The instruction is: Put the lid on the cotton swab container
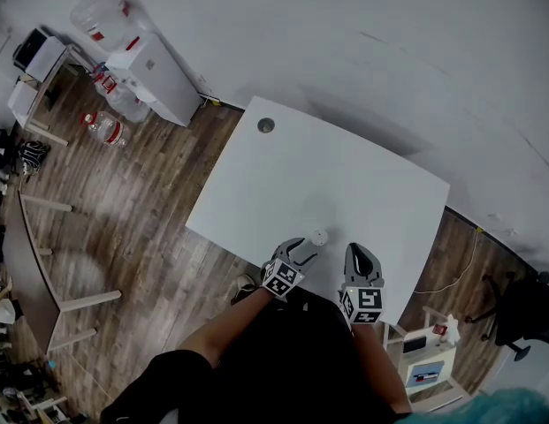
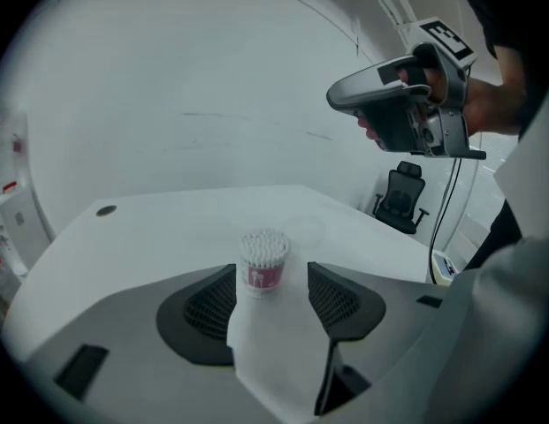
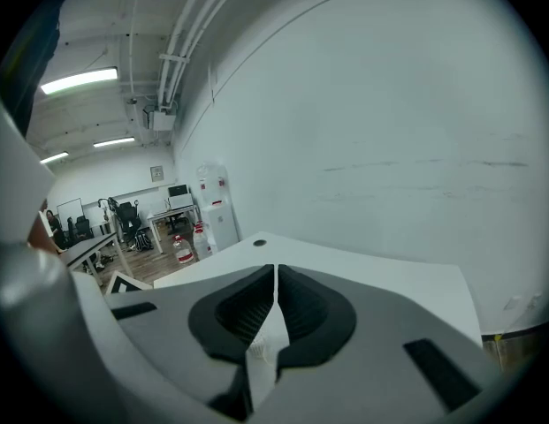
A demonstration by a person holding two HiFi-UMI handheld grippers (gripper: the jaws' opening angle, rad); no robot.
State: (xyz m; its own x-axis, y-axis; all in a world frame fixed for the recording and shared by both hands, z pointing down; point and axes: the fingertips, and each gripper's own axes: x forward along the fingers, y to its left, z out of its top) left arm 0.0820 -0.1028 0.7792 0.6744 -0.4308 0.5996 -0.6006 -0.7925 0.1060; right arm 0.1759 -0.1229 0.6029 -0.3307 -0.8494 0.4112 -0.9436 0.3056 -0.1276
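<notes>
Left gripper view: lidless cotton swab container (image 2: 263, 256) upright on the white worktop (image 2: 150, 232), between the left gripper's (image 2: 272, 274) wide-apart jaws, untouched (a mere dot in the head view). Right gripper (image 3: 275, 300) jaws closed, nothing gripped. Wood floor (image 1: 133, 219) around.

One swab container (image 2: 263, 261), two hand-held grippers (image 1: 302, 247) (image 1: 362, 256)

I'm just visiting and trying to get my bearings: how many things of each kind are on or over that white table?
Grippers: 2 (left gripper, right gripper)
Containers: 1 (swab container, open)
Lids: 1 (clear lid, faint, lying beyond the container)
Total: 4
</notes>
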